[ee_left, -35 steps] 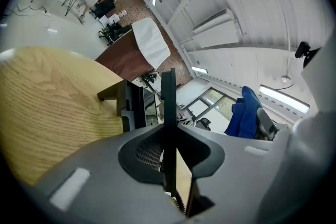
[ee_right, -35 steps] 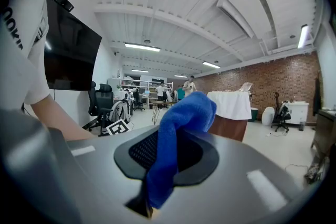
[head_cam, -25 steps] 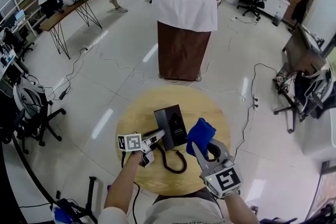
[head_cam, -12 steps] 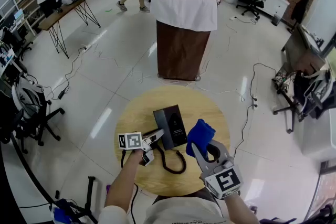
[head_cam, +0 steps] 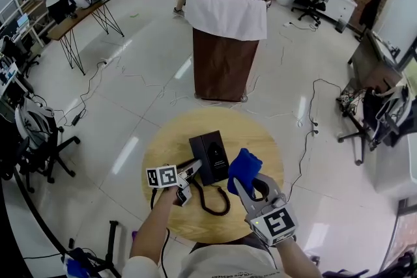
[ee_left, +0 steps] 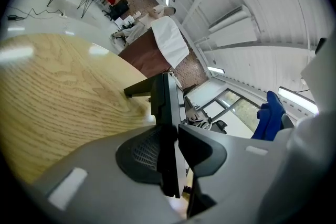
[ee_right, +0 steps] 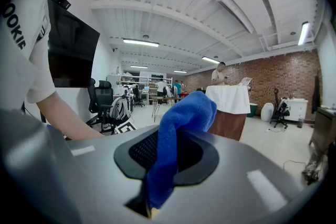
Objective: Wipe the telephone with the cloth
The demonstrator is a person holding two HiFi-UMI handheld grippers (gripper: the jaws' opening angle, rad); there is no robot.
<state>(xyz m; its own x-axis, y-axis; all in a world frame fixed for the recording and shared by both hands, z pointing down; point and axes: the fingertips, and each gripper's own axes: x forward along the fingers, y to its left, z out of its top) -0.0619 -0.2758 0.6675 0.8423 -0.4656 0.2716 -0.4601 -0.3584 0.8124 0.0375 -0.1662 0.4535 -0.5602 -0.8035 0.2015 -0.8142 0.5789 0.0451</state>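
Note:
A black telephone (head_cam: 208,154) stands on the round wooden table (head_cam: 172,140), its coiled cord (head_cam: 215,204) trailing toward me. My left gripper (head_cam: 193,170) reaches to its left edge. In the left gripper view the telephone's thin edge (ee_left: 167,97) sits between the jaws of that gripper (ee_left: 173,131). These jaws have just been opening, and a slim gap shows on the right side. My right gripper (head_cam: 249,184) is shut on a blue cloth (head_cam: 244,165), held just right of the telephone. The cloth (ee_right: 181,123) hangs out between the right gripper's (ee_right: 170,157) pads.
Beyond the table stands a brown lectern (head_cam: 225,55) draped with a white cloth. Office chairs (head_cam: 39,133) and cables lie on the floor at left. More chairs and desks (head_cam: 378,107) crowd the right side. People move about at the far back.
A person at the back has walked to the right. Both grippers, the cloth and the telephone keep about the same places.

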